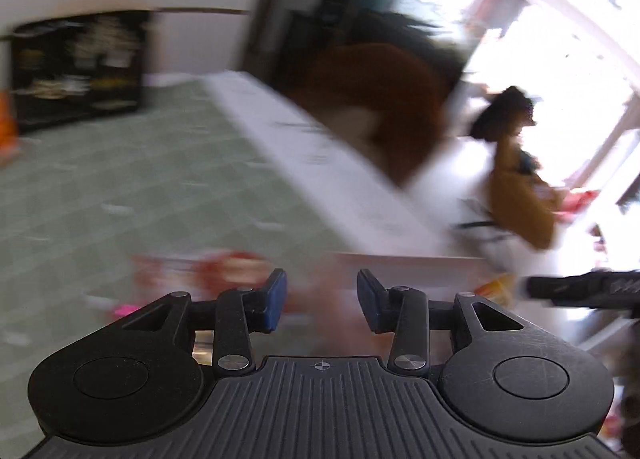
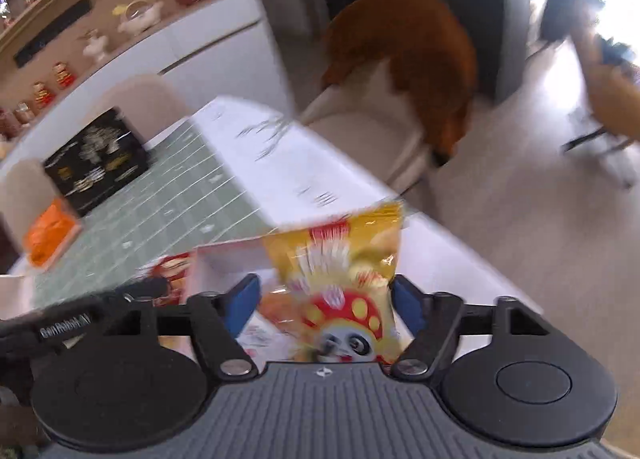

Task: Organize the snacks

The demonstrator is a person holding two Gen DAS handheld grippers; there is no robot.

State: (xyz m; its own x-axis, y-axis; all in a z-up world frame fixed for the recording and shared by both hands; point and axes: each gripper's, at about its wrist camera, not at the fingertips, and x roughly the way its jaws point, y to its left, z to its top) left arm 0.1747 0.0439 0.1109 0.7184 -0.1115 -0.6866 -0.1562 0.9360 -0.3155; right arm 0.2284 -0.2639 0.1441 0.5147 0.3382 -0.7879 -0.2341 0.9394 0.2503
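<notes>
Right gripper (image 2: pixel 326 301) jaws standing wide, glossy yellow-red snack bag (image 2: pixel 340 283) sitting loose between; left gripper (image 1: pixel 322 299) jaws gaping partway, holding nothing, over table edge.

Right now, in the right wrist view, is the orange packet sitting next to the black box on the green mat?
Yes: the orange packet lies on the green mat just in front of the black box.

The snack bag (image 2: pixel 344 279) is yellow with red and white stripes, red patches dotted yellow, and a black-and-white panda face. The right tongs (image 2: pixel 326 299) and left tongs (image 1: pixel 322 299) are black with blue pads (image 2: pixel 246 295). The counter (image 2: pixel 168 203) carries a pale green cloth gridded in white lines, edged white. An orange packet (image 2: pixel 50 233) lies beside a black box (image 2: pixel 96 161) with gold and white print.
</notes>
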